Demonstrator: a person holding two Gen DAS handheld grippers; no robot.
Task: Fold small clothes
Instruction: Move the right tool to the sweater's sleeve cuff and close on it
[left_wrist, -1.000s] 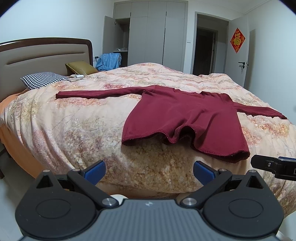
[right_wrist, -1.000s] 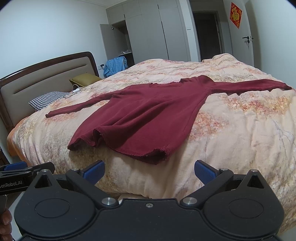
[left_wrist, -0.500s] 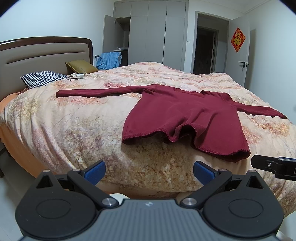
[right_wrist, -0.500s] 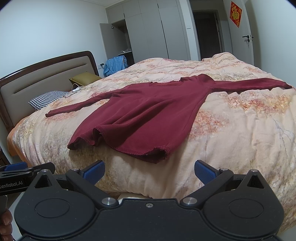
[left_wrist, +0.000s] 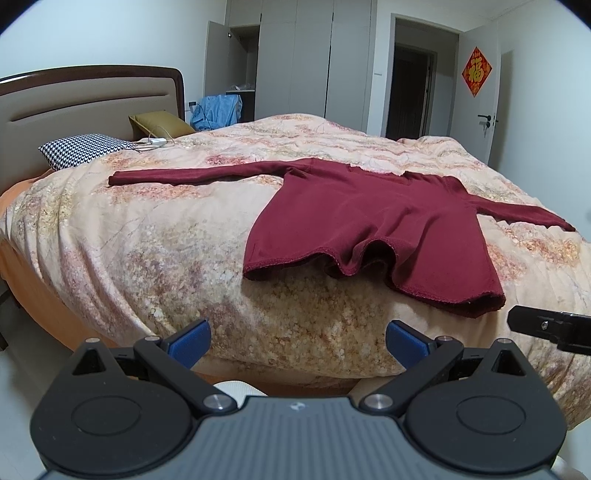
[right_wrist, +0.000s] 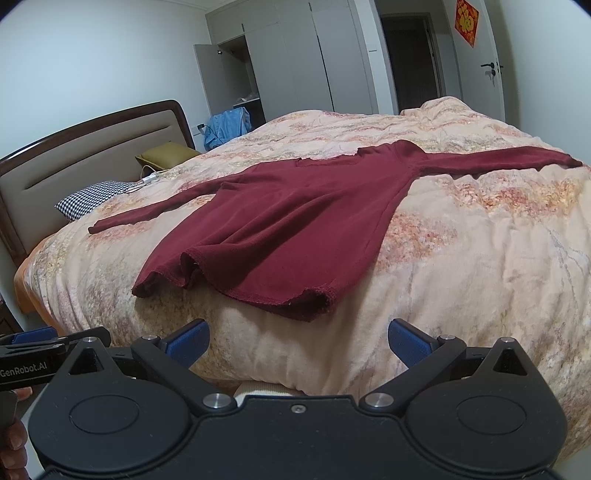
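Looking along the left gripper (left_wrist: 297, 338), its jaws are seen spread wide with nothing between them, held off the near edge of the bed (left_wrist: 155, 236). Ahead and slightly right of the jaws, the maroon long-sleeved top (left_wrist: 373, 225) is laid flat on the floral quilt, sleeves stretched out to both sides, hem nearest and rumpled into a loose wave. Far right of the jaws, a black part of the right gripper (left_wrist: 550, 326) is caught. A red door hanging (left_wrist: 476, 72) with one gold character is seen on the far wall.

Looking along the right gripper (right_wrist: 297, 338), jaws are likewise wide apart and empty. The top is ahead and left of the jaws, its right hem corner closest, the right sleeve (right_wrist: 498, 158) running off ahead-right. At far left the other gripper's body is visible, lettered "GenRobot.AI", with fingertips (right_wrist: 14, 439) of the person below it.

Judged as the approach before a first fold. For a clean result, the wavy hem should be smoothed first, then a sleeve cuff or hem corner pinched through both layers and carried across in one straight pass.
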